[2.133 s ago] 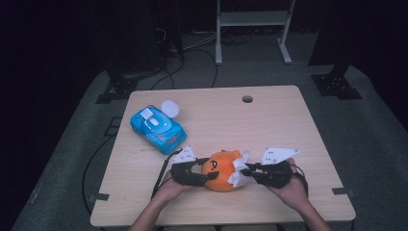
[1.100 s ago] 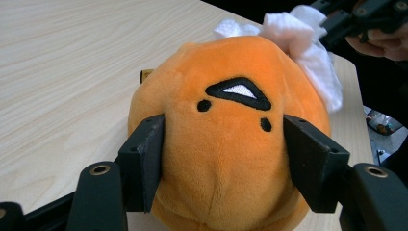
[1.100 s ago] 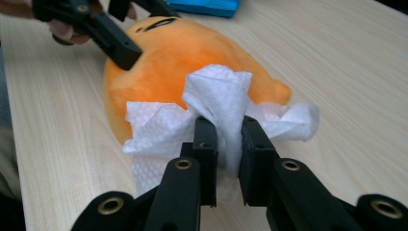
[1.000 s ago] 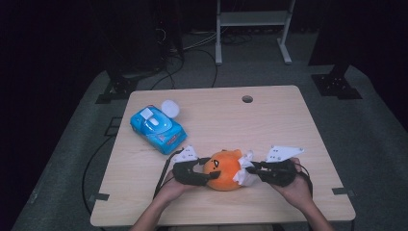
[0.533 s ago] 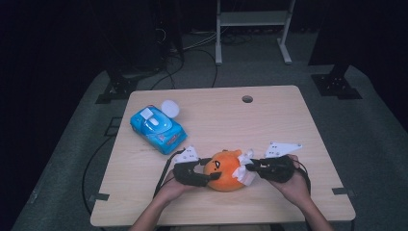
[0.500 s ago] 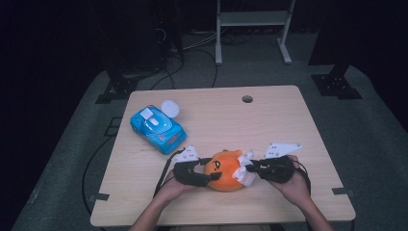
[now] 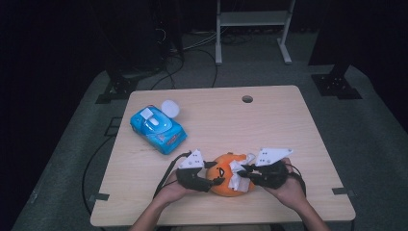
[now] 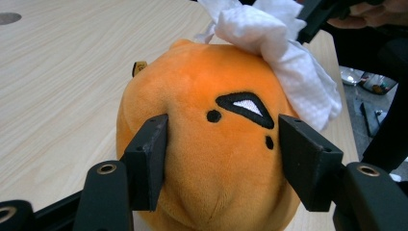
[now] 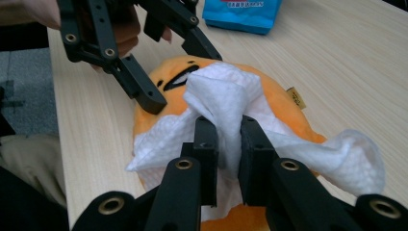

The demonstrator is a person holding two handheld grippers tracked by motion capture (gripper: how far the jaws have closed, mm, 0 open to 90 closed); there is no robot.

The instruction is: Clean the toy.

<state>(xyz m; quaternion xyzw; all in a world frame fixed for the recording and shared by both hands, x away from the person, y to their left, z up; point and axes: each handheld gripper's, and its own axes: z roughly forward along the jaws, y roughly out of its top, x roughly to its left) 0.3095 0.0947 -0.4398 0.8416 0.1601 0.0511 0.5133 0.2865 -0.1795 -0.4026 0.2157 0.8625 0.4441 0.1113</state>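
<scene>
The round orange plush toy [image 8: 211, 144] with a little black face sits between the two claws, near the table [image 7: 288, 125] edge. The left claw [image 8: 221, 159] squeezes its sides. The right claw [image 9: 225, 144] pinches a crumpled white wipe [image 9: 226, 101] lying on the toy. Beyond the left claw lies a blue wipes pack [image 7: 158, 127]. Since before, the right claw has slid a bit closer.

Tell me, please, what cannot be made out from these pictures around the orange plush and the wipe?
- Plush toy underside: left gripper view, hidden by its own body and the picture's bottom edge.
- White wipe middle: right gripper view, hidden between the right gripper's fingers.
- Blue packet print: high view, too small to read.
- Left gripper body: cut off by the bottom edge.
</scene>
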